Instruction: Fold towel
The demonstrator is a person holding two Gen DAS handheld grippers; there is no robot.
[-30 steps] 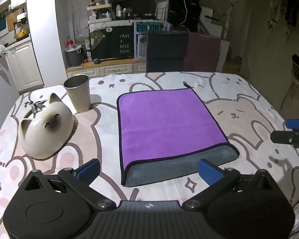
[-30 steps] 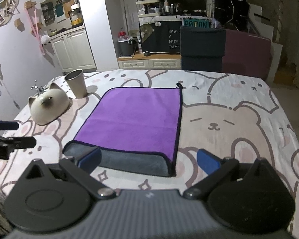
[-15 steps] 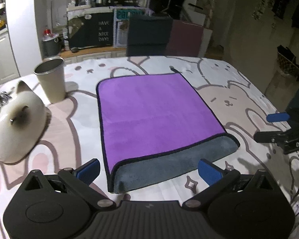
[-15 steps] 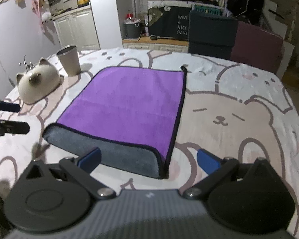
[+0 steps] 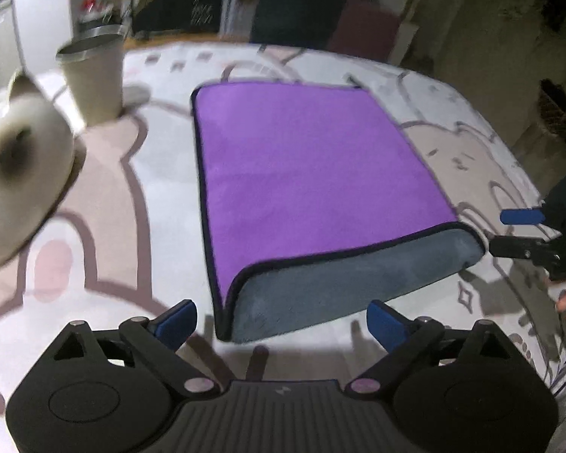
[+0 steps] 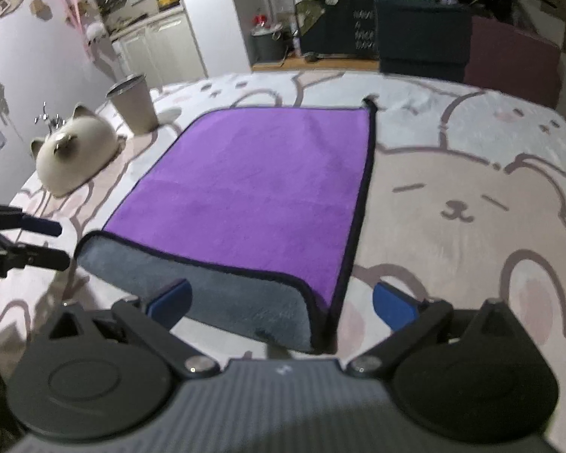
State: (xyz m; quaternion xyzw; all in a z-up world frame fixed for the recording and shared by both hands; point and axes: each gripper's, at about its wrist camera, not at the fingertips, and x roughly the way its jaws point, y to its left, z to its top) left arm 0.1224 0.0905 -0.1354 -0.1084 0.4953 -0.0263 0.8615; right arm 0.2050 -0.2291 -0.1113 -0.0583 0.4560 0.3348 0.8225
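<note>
A purple towel [image 5: 313,173] with a grey underside lies folded on the bear-print table, its grey fold [image 5: 343,287] nearest me. My left gripper [image 5: 279,321] is open and empty, just in front of the fold's left corner. My right gripper [image 6: 279,305] is open and empty, over the fold's right corner [image 6: 283,313]. Each gripper shows in the other view, the right one [image 5: 509,232] at the towel's right edge, the left one [image 6: 45,241] at its left edge.
A white cat-shaped ceramic piece [image 5: 15,181] and a metal cup [image 5: 92,75] stand left of the towel; both also show in the right wrist view, the cat [image 6: 75,154] and the cup [image 6: 132,102]. Chairs [image 6: 422,37] stand behind the table's far edge.
Both grippers have moved forward and down toward the towel's near folded edge. The towel has not moved. Both stay open.
</note>
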